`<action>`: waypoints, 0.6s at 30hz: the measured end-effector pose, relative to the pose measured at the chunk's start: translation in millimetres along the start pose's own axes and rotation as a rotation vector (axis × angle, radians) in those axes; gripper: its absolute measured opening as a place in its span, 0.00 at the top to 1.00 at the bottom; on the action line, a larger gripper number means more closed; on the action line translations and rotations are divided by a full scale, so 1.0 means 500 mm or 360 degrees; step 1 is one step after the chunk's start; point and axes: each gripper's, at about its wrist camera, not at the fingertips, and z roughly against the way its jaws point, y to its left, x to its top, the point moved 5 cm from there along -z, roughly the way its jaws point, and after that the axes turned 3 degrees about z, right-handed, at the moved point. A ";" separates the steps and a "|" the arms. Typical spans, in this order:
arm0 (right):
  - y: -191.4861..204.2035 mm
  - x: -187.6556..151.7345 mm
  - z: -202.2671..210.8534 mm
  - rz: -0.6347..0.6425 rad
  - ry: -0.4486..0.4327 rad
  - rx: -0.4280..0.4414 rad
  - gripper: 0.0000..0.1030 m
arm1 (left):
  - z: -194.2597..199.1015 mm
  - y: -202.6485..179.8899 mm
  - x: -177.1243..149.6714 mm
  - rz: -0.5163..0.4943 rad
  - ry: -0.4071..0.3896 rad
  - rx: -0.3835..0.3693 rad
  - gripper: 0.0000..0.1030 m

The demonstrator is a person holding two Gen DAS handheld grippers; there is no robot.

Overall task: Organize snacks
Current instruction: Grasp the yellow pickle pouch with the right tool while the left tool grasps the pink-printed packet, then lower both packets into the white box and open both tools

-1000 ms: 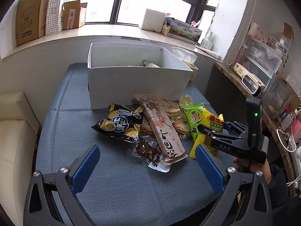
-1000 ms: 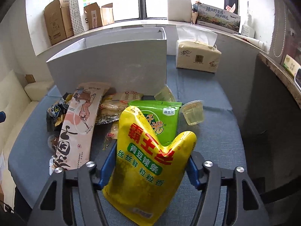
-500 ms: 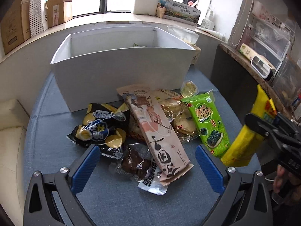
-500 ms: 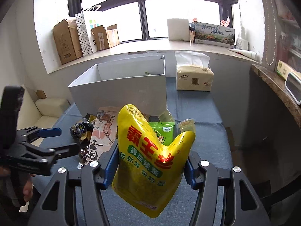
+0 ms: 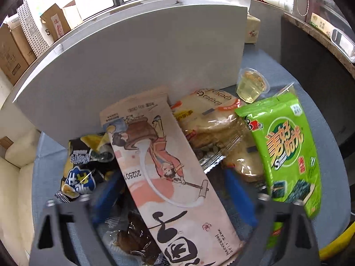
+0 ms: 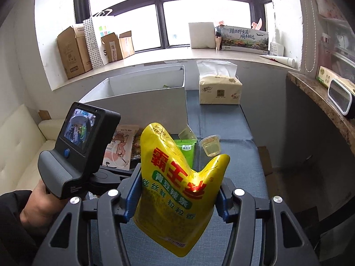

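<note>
My right gripper is shut on a yellow snack pouch and holds it up above the blue table. My left gripper is open and low over the snack pile, its blue pads either side of a long pink cartoon-printed packet. Around it lie a green seaweed pack, clear bags of cakes, a black-and-yellow chip bag, a brown sweet in a clear wrapper and a jelly cup. The white box stands just behind the pile, also in the right wrist view.
A tissue pack stands right of the box. Cardboard boxes and cartons line the window sill. A stone counter runs along the right. A cream sofa is on the left. The left gripper's body is beside the pouch.
My left gripper moved forward and down onto the pile, straddling the pink packet. My right gripper lifted the yellow pouch higher and back from the pile.
</note>
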 end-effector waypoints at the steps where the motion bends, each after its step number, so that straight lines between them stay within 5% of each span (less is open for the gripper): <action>1: -0.001 0.000 0.001 -0.0006 -0.0001 0.0000 0.41 | 0.004 0.001 0.002 -0.0006 -0.0004 0.0000 0.37; 6: -0.007 0.000 0.005 -0.0018 -0.0006 0.0005 0.41 | 0.037 0.020 -0.013 0.0062 0.0020 -0.0176 0.42; 18: 0.033 0.014 -0.004 -0.0023 -0.0012 0.0152 0.41 | 0.254 0.168 -0.064 0.0207 -0.0289 -0.0458 0.43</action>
